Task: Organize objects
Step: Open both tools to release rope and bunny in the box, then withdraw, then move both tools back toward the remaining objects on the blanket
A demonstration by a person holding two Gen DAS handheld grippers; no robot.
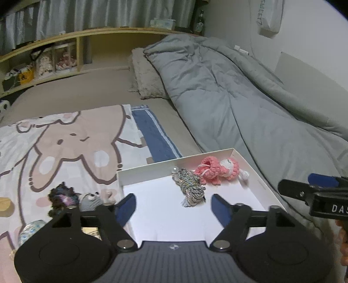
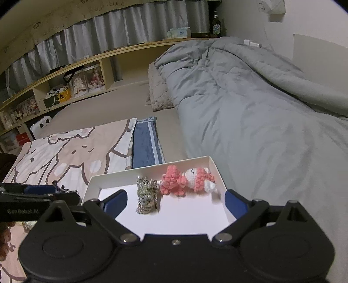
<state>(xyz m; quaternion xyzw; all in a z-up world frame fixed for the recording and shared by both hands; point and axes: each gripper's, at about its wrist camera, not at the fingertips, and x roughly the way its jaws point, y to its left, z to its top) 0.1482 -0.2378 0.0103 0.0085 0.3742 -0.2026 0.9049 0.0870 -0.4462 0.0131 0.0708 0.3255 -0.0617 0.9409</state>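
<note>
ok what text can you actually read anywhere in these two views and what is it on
"Gen Robot.AI": side of the left gripper, seen in the right wrist view.
"DAS": side of the right gripper, cut off by the frame edge.
"SWEET": pale bag hanging on the wall, upside down, possibly cut short.
Tissue pack and bottle labels: too blurred to read.

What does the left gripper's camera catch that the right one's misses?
Only the left wrist view shows the dark purple crochet toy and the grey crochet toy lying on the cartoon blanket, outside the box. Only the right wrist view shows a white device beside the bed. Both show the white box holding the pink crochet doll and the twisted cord bundle, plus the grey duvet.
</note>
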